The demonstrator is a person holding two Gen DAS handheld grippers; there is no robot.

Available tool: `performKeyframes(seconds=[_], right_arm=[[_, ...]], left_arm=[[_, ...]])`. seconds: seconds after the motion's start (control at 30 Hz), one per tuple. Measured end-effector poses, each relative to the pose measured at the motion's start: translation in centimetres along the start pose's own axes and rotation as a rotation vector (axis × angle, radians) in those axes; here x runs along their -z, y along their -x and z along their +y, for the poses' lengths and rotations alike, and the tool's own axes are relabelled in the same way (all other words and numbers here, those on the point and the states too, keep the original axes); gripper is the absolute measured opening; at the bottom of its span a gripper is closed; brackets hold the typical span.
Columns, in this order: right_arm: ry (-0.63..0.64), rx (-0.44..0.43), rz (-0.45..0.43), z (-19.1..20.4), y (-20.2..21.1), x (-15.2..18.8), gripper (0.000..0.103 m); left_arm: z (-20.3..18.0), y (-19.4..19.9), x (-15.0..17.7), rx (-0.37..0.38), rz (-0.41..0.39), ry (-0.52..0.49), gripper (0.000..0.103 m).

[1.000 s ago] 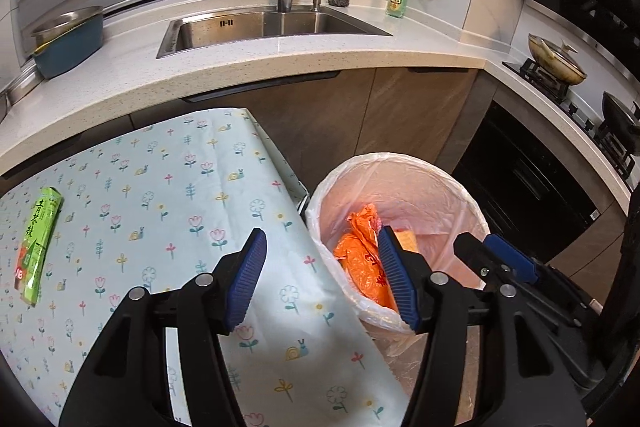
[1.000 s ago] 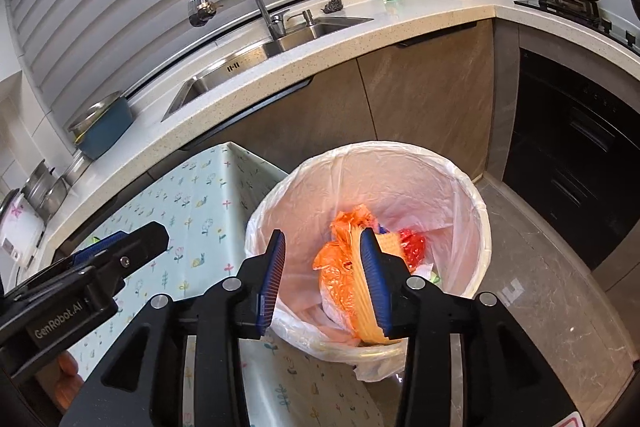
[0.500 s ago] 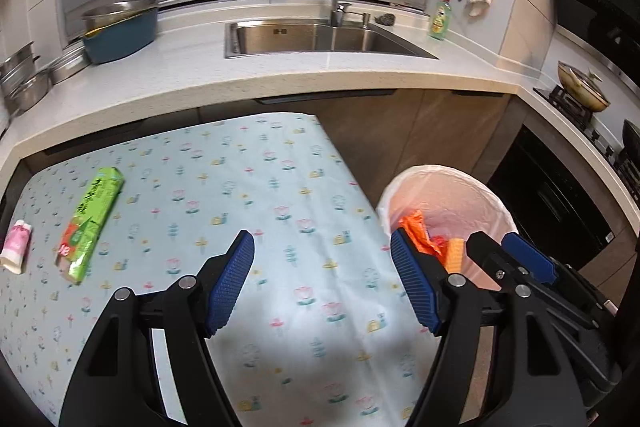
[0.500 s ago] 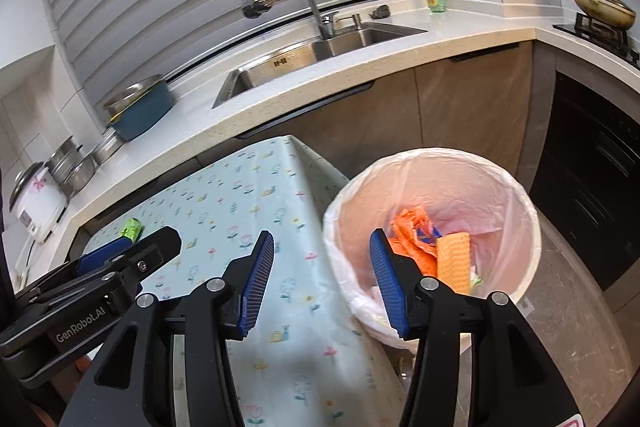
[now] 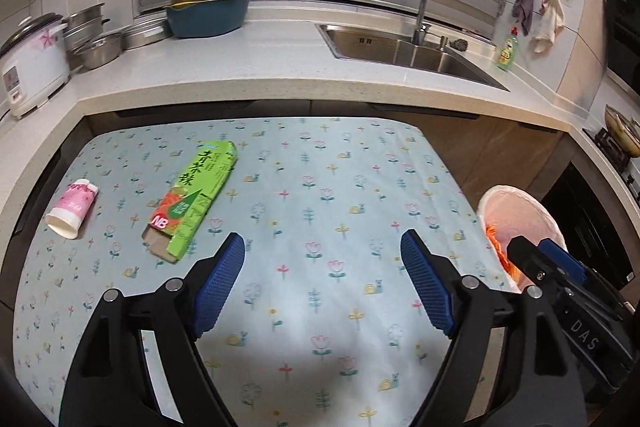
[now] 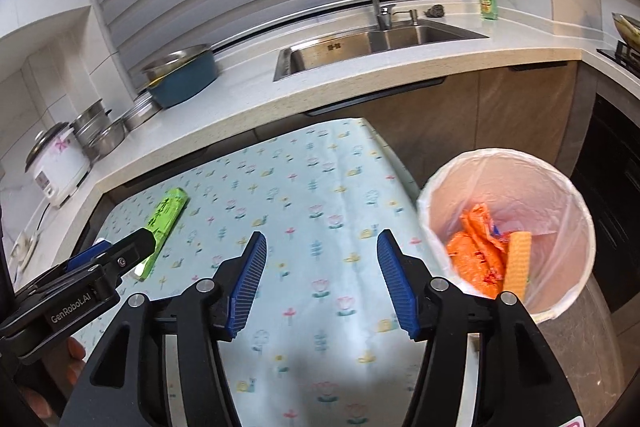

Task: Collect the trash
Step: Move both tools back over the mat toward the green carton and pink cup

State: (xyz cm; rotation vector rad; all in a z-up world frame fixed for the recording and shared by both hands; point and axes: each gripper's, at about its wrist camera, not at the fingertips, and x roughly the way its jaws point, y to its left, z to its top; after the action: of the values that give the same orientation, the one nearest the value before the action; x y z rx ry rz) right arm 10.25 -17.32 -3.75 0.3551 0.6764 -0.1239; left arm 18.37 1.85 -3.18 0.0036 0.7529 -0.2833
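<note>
left wrist: trash bin half-hidden

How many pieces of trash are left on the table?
2. A green carton lies flat on the left part of the table, and a small pink cup lies on its side further left, near the edge. The grippers may hide more nearer the camera.
</note>
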Motion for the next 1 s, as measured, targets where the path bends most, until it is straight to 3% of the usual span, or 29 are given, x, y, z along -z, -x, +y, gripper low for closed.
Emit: performKeyframes(seconds=[0.63, 0.83, 1.0], right_arm=[[0.161, -0.158, 0.123, 15.8, -7.1, 2.8, 0.061], [0.19, -0.185, 0.179, 19.8, -10.5, 4.1, 0.061], [0.214, -0.191, 0.208, 22.7, -13.1, 4.8, 0.061]], left_arm=[[18.7, 0.3, 0.8, -0.248, -0.005, 0.158, 0.091], [24.1, -0.8, 1.1, -0.262, 0.029, 0.25, 0.091], [26.5, -2.4, 1.5, -0.259, 0.057, 0.304, 0.091]])
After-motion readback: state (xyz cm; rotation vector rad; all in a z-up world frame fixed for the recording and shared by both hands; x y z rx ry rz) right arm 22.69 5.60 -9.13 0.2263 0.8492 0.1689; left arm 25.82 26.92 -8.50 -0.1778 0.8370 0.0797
